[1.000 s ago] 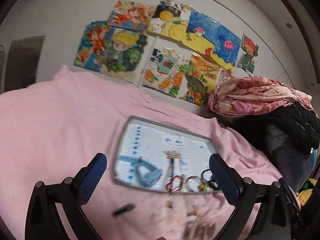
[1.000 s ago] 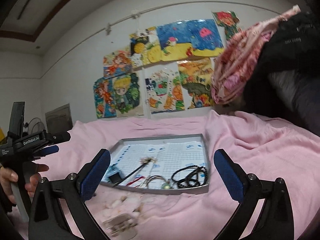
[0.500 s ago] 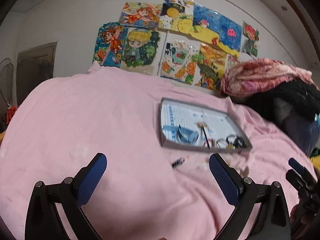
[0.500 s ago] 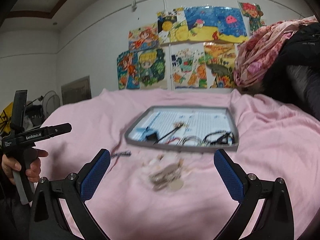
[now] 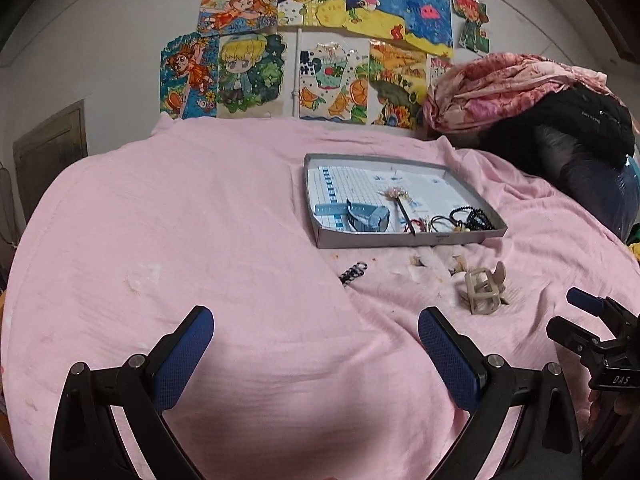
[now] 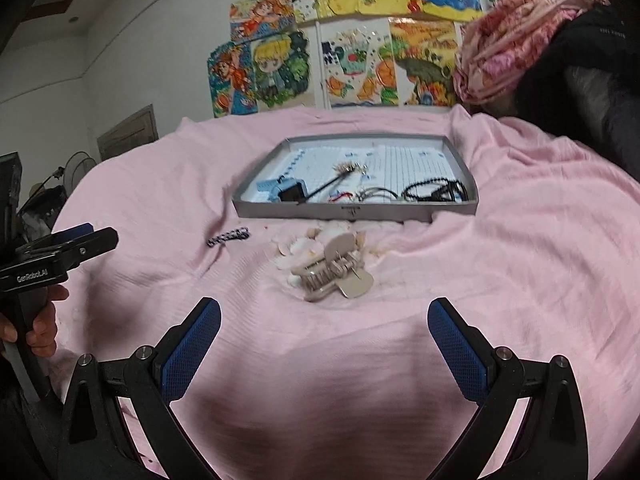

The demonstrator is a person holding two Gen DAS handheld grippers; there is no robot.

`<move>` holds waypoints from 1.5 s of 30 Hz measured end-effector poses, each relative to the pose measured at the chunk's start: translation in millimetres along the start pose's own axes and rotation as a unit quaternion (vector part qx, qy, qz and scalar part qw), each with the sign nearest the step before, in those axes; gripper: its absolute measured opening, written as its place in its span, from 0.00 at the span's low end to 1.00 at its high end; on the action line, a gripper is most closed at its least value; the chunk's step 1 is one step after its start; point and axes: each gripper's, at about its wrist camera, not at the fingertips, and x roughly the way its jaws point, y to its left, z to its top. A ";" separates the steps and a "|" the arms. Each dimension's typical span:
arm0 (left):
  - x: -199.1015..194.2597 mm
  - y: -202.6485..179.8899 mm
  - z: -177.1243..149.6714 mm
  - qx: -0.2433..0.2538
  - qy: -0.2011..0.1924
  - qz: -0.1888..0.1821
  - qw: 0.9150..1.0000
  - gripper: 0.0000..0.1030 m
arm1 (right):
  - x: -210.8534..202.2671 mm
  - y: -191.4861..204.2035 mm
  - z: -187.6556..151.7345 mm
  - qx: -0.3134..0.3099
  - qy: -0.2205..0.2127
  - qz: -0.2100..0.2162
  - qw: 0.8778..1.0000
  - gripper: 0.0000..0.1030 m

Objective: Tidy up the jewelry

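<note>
A shallow grey tray [image 5: 404, 240] [image 6: 352, 213] lies on the pink bedspread. It holds a blue watch [image 5: 366, 216] [image 6: 280, 190], a black hair stick [image 5: 403, 211] [image 6: 324, 190] and dark bead bracelets [image 5: 470, 216] [image 6: 434, 192]. In front of the tray, on the bedspread, lie a beige claw clip [image 5: 484, 286] [image 6: 332, 274], pale shells [image 5: 432, 266] [image 6: 300, 246] and a black-and-white braided piece [image 5: 353, 273] [image 6: 229, 236]. My left gripper [image 5: 316, 354] is open and empty, well short of these. My right gripper [image 6: 324, 344] is open and empty, just short of the clip.
Colourful drawings [image 5: 320, 44] cover the wall behind the bed. A pile of floral fabric [image 5: 500, 88] and dark clothing [image 5: 572, 128] sits at the back right. A hand [image 6: 40, 320] holds the left gripper's handle at the left edge of the right wrist view.
Both grippers have drawn back from the tray toward the near side of the bed, so the tray looks smaller and farther. Both stayed open and empty.
</note>
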 end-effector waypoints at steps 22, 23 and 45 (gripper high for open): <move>31.8 -10.4 3.0 0.037 0.040 0.015 0.998 1.00 | 25.7 -1.1 5.6 -0.020 0.056 -0.047 0.997 0.99; 34.8 -11.4 5.1 0.040 0.040 0.013 0.998 1.00 | 28.4 -0.9 8.0 -0.025 0.058 -0.044 0.997 0.99; 159.6 -33.7 38.7 0.126 0.121 -0.123 0.977 0.52 | 104.7 -4.0 33.6 -0.081 0.097 0.079 0.989 0.87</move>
